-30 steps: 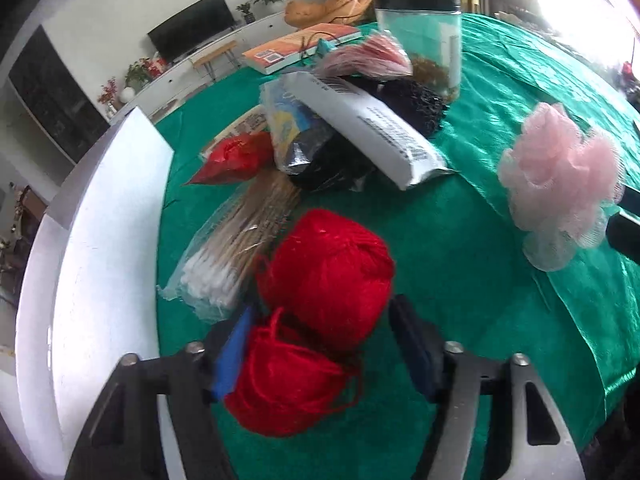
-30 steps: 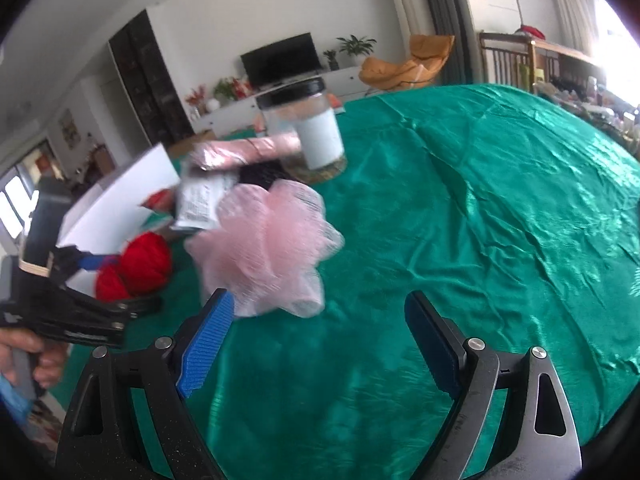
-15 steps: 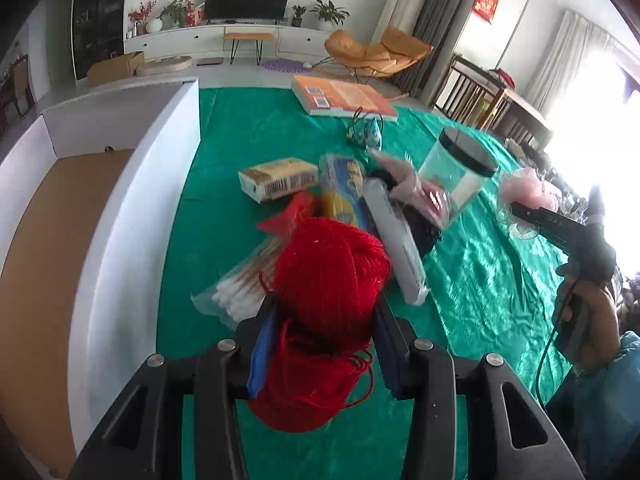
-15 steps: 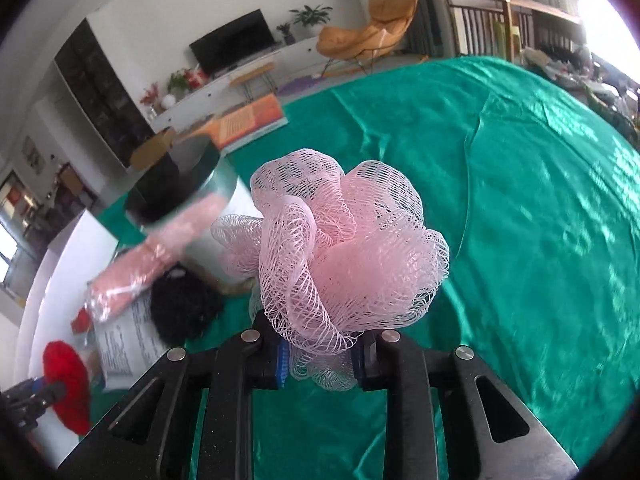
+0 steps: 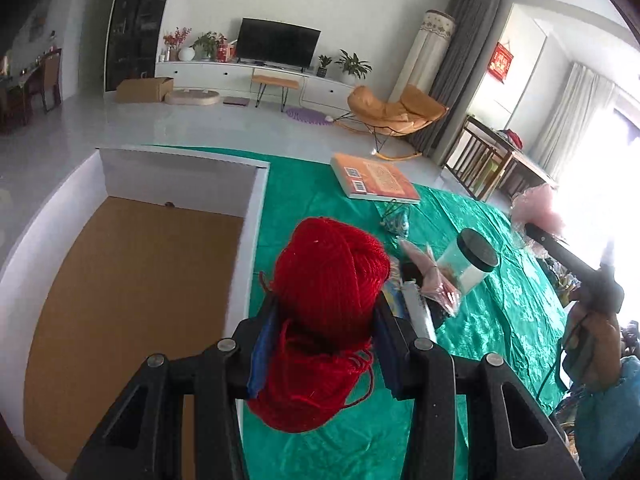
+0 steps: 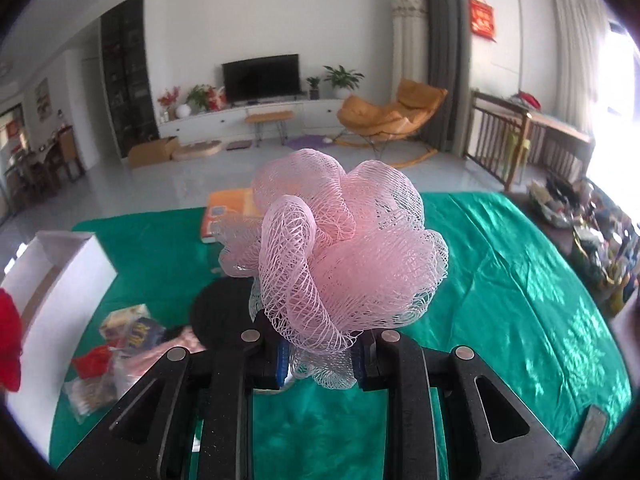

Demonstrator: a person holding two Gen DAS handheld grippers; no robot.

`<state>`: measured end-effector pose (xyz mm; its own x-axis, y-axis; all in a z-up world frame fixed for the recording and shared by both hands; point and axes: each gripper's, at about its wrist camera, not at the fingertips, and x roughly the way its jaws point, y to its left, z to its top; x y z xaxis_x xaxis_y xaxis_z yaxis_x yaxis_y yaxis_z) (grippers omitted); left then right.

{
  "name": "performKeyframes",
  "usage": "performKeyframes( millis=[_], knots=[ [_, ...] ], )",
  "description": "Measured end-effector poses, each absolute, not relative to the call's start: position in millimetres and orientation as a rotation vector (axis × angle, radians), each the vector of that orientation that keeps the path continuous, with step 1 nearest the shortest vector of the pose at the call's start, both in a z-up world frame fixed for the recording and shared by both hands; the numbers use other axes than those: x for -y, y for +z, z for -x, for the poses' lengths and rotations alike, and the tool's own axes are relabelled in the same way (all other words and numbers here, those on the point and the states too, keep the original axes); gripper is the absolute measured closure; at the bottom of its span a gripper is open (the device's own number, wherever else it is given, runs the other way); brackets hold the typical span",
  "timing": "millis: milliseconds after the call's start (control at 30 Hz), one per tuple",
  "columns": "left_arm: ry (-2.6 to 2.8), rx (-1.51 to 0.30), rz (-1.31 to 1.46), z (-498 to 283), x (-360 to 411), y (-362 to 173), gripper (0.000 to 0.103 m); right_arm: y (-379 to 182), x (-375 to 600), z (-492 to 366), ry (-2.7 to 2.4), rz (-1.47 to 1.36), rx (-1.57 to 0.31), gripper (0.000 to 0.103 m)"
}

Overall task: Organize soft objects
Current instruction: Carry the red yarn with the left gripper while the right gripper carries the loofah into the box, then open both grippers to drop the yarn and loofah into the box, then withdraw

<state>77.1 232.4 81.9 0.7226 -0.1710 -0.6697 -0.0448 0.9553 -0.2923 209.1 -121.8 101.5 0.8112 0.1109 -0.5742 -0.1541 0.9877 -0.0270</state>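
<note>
L gripper (image 5: 324, 344) clenched on red yarn (image 5: 328, 276), held above green cloth (image 5: 312, 184) beside white box (image 5: 256, 208) | R gripper (image 6: 322, 356) clenched on pink mesh puff (image 6: 336, 248), in air | both look light, soft, squashy; puff best taken at gathered base

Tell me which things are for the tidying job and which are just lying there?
For the job:
- red yarn, held in the left tool
- pink bath pouf, held in the right tool
- white box

Just lying there:
- orange book
- jar with black lid
- snack packets
</note>
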Motion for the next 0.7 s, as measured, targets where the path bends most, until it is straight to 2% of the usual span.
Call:
performKeyframes(
  millis=[300,367,433,467,500,533,600,700],
  knots=[
    [0.195,-0.815,0.268,-9.8,-329.2,72.0,0.056,139.2,-72.3,-128.2,0.649,0.103,-0.613,0.077],
    [0.278,-0.850,0.262,2.4,-346.0,64.6,0.043,134.1,-108.1,-116.7,0.758,0.074,-0.652,0.077],
    [0.346,-0.864,0.276,12.1,-359.4,57.7,0.007,123.5,-137.1,-111.5,0.844,0.038,-0.713,0.073],
    [0.372,-0.854,0.288,17.6,-364.2,55.2,0.002,116.2,-148.8,-111.2,0.882,0.008,-0.756,0.062],
    [0.392,-0.840,0.301,23.1,-369.4,54.8,0.001,109.5,-160.7,-111.5,0.930,-0.022,-0.804,0.038],
    [0.406,-0.835,0.316,26.5,-375.2,54.3,0.001,101.6,-169.7,-112.8,0.981,-0.043,-0.850,0.027],
    [0.422,-0.822,0.342,31.0,-379.3,53.5,0.001,89.3,-173.6,-115.4,1.009,-0.030,-0.885,0.025],
    [0.411,-0.793,0.364,33.2,-377.3,54.9,0.001,77.2,-155.1,-113.6,0.933,0.025,-0.828,0.025]
  ],
)
